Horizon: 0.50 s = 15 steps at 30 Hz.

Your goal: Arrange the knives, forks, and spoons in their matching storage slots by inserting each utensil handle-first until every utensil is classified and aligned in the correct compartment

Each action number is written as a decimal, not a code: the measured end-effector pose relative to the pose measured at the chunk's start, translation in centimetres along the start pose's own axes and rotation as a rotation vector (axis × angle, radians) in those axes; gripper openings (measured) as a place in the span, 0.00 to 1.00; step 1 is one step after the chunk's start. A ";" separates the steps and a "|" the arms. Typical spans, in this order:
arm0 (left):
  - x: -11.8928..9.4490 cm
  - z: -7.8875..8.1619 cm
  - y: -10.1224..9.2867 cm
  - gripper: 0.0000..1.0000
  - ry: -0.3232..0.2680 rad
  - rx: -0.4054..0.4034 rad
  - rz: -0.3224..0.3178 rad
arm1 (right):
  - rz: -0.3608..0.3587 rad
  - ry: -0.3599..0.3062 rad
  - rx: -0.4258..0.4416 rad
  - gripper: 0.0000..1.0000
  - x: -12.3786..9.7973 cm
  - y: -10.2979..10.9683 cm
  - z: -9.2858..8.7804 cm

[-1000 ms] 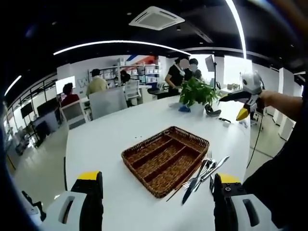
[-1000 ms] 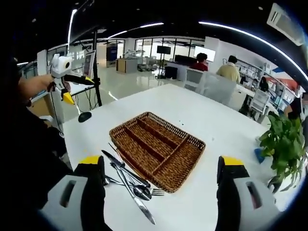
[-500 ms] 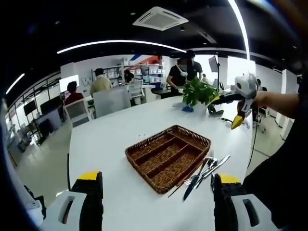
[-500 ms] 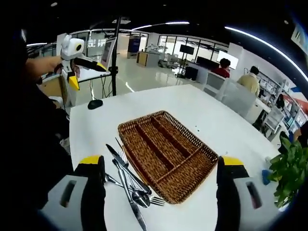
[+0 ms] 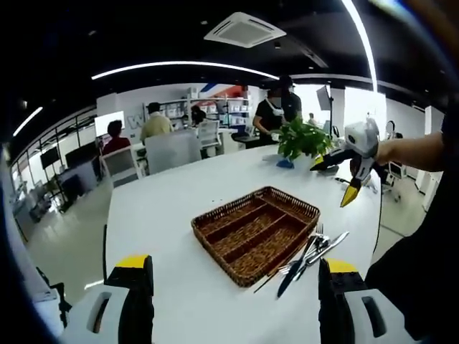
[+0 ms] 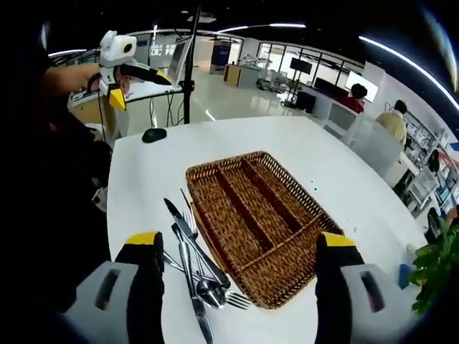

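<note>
Wicker tray (image 5: 256, 231) (image 6: 258, 217) lay on the white table (image 5: 165, 215) (image 6: 154, 168), its long slots bare. Knives, forks and spoons (image 5: 308, 254) (image 6: 195, 261) piled loose on the table just beside the tray's long edge, outside it. Left gripper (image 5: 233, 308) hovered near the tray, jaws wide, nothing between them. Right gripper (image 6: 233, 304) likewise, jaws wide apart above tray and pile, gripping nothing. Potted plant (image 5: 301, 138) stood beyond the tray, well apart. No readable writing or brand marks anywhere.
</note>
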<state>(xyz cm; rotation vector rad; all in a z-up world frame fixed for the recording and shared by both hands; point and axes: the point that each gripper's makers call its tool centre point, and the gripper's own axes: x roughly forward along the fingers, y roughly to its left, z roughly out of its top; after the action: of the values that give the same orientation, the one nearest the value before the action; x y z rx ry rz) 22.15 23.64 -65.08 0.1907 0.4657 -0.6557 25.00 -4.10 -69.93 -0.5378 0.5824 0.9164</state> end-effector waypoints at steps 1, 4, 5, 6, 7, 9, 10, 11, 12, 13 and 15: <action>0.0 -0.1 0.2 1.00 -0.001 -0.007 0.002 | 0.003 0.003 -0.008 0.86 0.3 0.1 -0.2; -0.2 0.3 0.6 1.00 -0.013 -0.020 0.028 | 0.028 0.005 -0.078 0.81 1.4 0.7 -0.5; -0.2 0.5 0.7 1.00 -0.022 -0.026 0.029 | 0.036 0.001 -0.104 0.80 1.6 0.9 -0.6; -0.2 0.5 0.6 1.00 -0.027 -0.032 0.025 | 0.057 0.004 -0.134 0.79 2.0 1.2 -0.8; -0.2 0.4 0.7 1.00 -0.026 -0.032 0.023 | 0.068 0.017 -0.147 0.78 2.2 1.4 -1.1; -0.1 0.0 0.7 1.00 -0.009 -0.018 0.020 | 0.086 0.017 -0.163 0.77 2.6 1.7 -1.2; -0.2 -0.2 0.9 1.00 -0.003 -0.015 0.022 | 0.098 0.016 -0.162 0.77 2.8 1.9 -1.2; -0.3 -0.2 0.9 1.00 -0.001 -0.019 0.027 | 0.101 0.016 -0.163 0.77 2.9 2.0 -1.2; -0.4 -0.2 1.0 1.00 -0.003 -0.025 0.030 | 0.109 0.017 -0.167 0.76 3.1 2.1 -1.3; -0.5 -0.3 1.1 1.00 -0.006 -0.032 0.033 | 0.114 0.018 -0.171 0.75 3.3 2.1 -1.3; -0.6 -0.3 1.1 1.00 -0.007 -0.039 0.035 | 0.127 0.021 -0.175 0.73 3.7 2.3 -1.6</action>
<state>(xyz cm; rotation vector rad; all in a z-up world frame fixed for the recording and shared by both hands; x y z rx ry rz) 22.31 24.89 -65.07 0.1593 0.4675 -0.6123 24.45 -1.90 -73.93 -0.6745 0.5627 1.0899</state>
